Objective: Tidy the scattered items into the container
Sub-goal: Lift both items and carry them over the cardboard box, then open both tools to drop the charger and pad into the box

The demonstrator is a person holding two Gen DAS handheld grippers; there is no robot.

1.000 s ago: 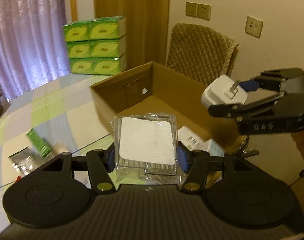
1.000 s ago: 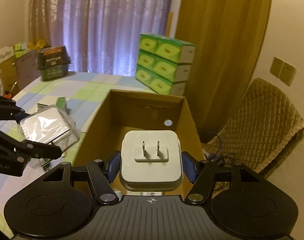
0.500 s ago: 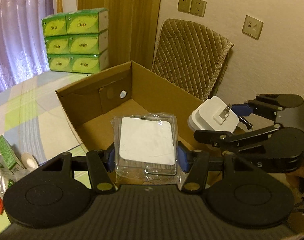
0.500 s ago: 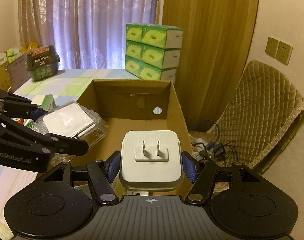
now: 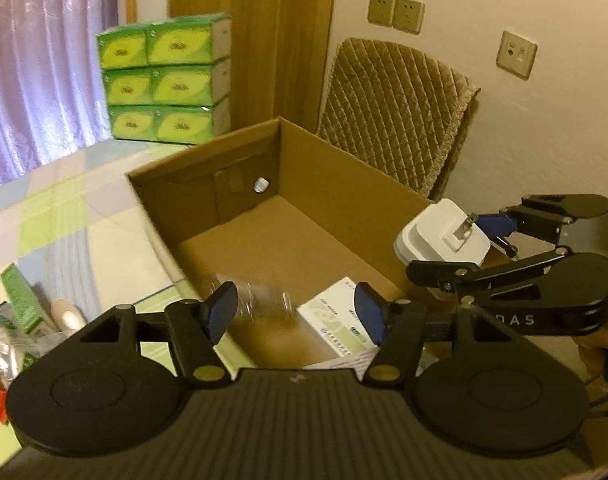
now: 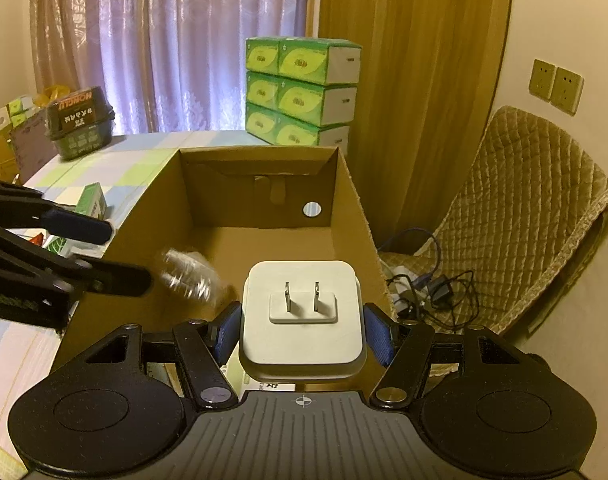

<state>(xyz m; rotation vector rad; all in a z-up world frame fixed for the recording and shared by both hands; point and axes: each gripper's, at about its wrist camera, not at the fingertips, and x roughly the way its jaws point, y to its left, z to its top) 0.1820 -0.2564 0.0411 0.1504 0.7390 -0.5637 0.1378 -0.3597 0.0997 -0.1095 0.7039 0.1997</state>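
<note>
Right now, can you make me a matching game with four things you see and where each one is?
Things:
1. white plug adapter
2. clear plastic packet
3. green tissue boxes
4. white medicine box

Places:
A. lying on the floor of the brown cardboard box
B. stacked on the table behind the cardboard box
C. blurred in the air, dropping into the cardboard box
D. clamped between the right gripper's blue pads

Pairs: 1-D, 2-C, 3-B, 4-A

- box (image 6: pixel 259 248): open brown cardboard, center frame
- plug (image 6: pixel 301 316): white, two prongs up, lower center
- packet (image 6: pixel 187 274): clear plastic, blurry, inside box at left
</note>
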